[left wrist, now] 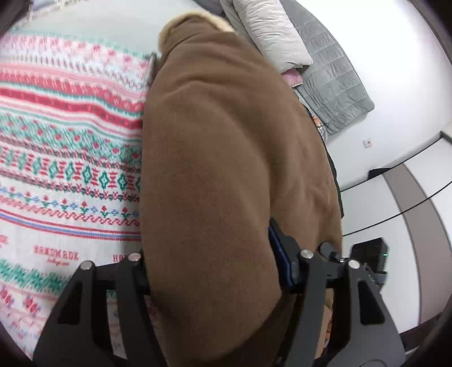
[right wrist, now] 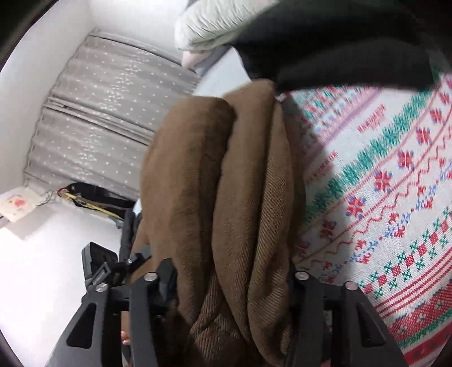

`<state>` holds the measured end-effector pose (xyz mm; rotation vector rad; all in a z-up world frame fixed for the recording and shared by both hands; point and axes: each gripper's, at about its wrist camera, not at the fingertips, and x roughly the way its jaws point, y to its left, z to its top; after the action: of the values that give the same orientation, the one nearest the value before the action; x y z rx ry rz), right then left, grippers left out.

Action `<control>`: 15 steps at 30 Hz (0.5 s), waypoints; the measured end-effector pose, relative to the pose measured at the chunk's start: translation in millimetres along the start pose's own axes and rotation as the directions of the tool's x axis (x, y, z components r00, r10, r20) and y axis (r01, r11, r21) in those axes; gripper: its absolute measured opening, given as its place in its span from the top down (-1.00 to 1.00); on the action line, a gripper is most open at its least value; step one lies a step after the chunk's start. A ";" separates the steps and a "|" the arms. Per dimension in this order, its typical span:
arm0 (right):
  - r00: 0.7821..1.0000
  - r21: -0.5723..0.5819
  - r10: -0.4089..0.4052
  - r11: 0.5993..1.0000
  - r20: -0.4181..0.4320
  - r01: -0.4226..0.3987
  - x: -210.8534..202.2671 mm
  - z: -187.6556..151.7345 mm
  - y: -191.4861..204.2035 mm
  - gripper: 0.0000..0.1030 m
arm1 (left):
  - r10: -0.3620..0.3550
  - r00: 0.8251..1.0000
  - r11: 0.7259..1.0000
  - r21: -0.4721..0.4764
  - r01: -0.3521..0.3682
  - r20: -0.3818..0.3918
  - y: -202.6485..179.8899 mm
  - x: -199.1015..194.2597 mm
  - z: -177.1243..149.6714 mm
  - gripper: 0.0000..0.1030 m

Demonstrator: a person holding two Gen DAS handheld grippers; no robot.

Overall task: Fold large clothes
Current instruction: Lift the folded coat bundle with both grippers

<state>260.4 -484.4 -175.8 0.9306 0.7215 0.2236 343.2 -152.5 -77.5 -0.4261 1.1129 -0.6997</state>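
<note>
A thick brown garment [left wrist: 226,158] with a cream fleece edge [left wrist: 195,17] lies bunched over a knitted-pattern blanket [left wrist: 70,141] in red, green and white. In the left wrist view the brown cloth fills the whole gap of my left gripper [left wrist: 214,146]. Its fingers press the bundle from both sides, and the far parts of them are mostly hidden by cloth. In the right wrist view my right gripper [right wrist: 226,121] is shut on several thick folds of the same brown garment [right wrist: 214,183]. The patterned blanket [right wrist: 381,197] lies to its right.
A pale pillow [left wrist: 268,31] and a grey quilt [left wrist: 333,79] lie beyond the garment. A black piece of clothing [right wrist: 339,42] lies at the top of the right wrist view, and a grey dotted curtain [right wrist: 99,113] hangs to its left. White floor and a black device [right wrist: 99,265] lie beside the bed.
</note>
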 end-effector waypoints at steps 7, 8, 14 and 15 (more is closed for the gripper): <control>1.000 -0.124 0.012 0.992 0.022 -0.009 -11.8 -4.0 45.1 0.09 | 0.131 0.984 0.983 0.110 -0.144 0.116 -39.7 -44.5 -17.2 -0.10; 1.000 -0.130 0.017 0.991 0.023 -0.014 -13.0 -4.5 48.5 0.09 | 0.145 0.980 0.979 0.121 -0.162 0.133 -44.8 -50.4 -20.3 -0.10; 0.998 -0.178 0.049 0.983 0.042 -0.040 -25.6 -8.9 67.0 0.10 | 0.182 0.963 0.972 0.111 -0.207 0.198 -59.3 -66.0 -20.0 -0.09; 0.998 -0.185 0.053 0.982 0.046 -0.044 -28.1 -9.4 69.4 0.09 | 0.179 0.962 0.972 0.112 -0.205 0.208 -59.4 -70.6 -22.2 -0.09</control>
<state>241.9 -450.3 -111.2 0.7749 0.6210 0.3037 286.6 -144.9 -1.8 -0.2631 0.9009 -0.5430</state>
